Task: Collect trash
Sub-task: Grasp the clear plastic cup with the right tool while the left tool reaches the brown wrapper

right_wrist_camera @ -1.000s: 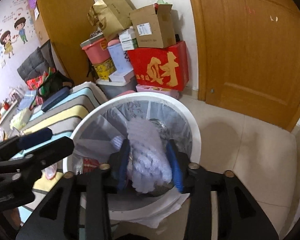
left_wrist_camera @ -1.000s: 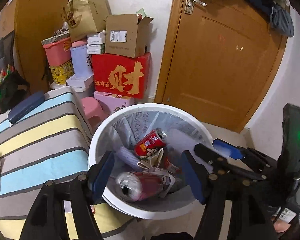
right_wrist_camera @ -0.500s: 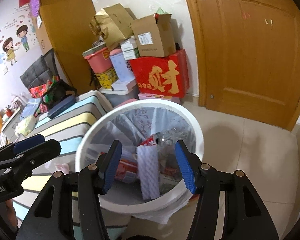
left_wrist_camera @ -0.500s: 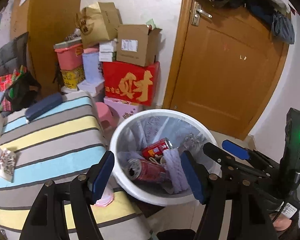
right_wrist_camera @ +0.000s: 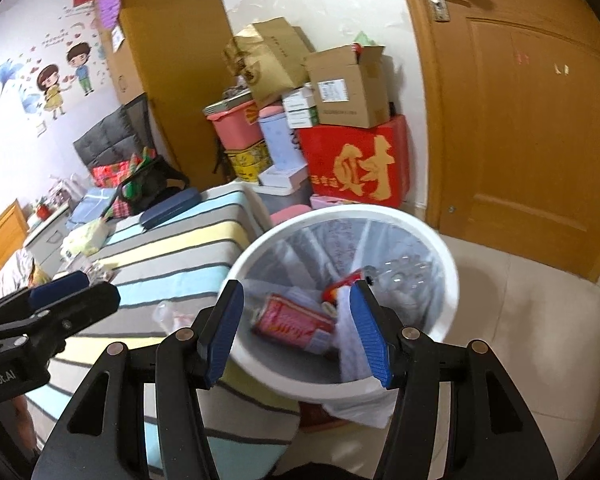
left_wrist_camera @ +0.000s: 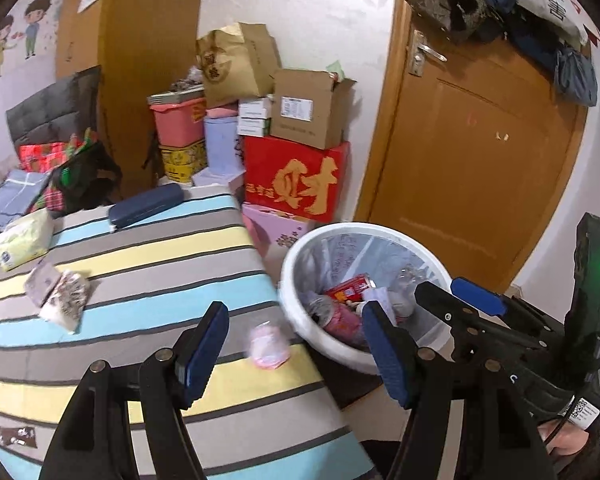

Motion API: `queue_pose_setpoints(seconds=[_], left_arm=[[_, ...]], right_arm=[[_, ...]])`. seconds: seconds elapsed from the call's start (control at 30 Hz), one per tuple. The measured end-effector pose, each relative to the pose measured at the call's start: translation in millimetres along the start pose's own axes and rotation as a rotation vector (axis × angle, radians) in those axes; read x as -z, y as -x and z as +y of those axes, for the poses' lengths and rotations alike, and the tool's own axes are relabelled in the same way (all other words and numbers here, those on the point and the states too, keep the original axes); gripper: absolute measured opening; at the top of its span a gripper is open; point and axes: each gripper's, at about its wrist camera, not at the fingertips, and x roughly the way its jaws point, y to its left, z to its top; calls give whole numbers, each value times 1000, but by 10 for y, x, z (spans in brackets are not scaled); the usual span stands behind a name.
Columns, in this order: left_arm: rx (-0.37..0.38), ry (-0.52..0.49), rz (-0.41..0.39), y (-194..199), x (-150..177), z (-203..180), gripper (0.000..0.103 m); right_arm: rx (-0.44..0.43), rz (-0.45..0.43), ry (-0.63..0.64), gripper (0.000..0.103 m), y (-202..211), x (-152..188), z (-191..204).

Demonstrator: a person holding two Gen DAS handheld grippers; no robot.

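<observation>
A white bin [left_wrist_camera: 300,248] lined with a clear bag stands beside the striped bed [left_wrist_camera: 148,248]. It holds red cans [right_wrist_camera: 292,320] and a white bubble-wrap piece [right_wrist_camera: 352,344]. My right gripper [right_wrist_camera: 298,320] hangs open above the bin's near rim [right_wrist_camera: 448,280], with nothing between its blue pads. My left gripper [left_wrist_camera: 294,344] is open over the bed's edge, just above a crumpled pink wrapper [left_wrist_camera: 268,346]. White patterned packets [left_wrist_camera: 66,300] lie further left on the bed. Each gripper shows in the other's view: right gripper [left_wrist_camera: 472,300], left gripper [right_wrist_camera: 60,292].
Stacked boxes, with a red box [left_wrist_camera: 296,180] and cardboard carton [left_wrist_camera: 304,108], stand against the wall behind the bin. A wooden door [left_wrist_camera: 468,152] is on the right. A navy case [left_wrist_camera: 146,204], tissue pack [left_wrist_camera: 24,240] and bags lie on the bed. Tiled floor [right_wrist_camera: 520,320] lies right of the bin.
My right gripper opened and let go of the bubble-wrap piece, which now lies in the bin. Both grippers drew back and up; the left one swung left over the bed.
</observation>
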Motion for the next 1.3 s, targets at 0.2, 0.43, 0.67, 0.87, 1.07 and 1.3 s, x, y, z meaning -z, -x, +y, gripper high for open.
queue_pose_setpoints(seconds=[0.2,0.43,0.67,0.87,1.07,1.3], left_arm=[[-74,24,-19,202,137,277,69],[-111,90,-22,399,305,651,69],[-185,156,-24,587,491,1097,69],[-248,218,-15,711,673,1517,69],[-315,275,8,813,913,1932,69],[-395,357,19,1013,1163,2416,69]], right_arm=[[-43,7,40,57,-8,64,225],[-97,33,99,57,-97,138,488],[-138,86,149,57,-201,253,687],[-135,139,178,57,-379,314,805],[-103,179,218,57,-571,309,921],[-100,229,205,57,-717,281,969]])
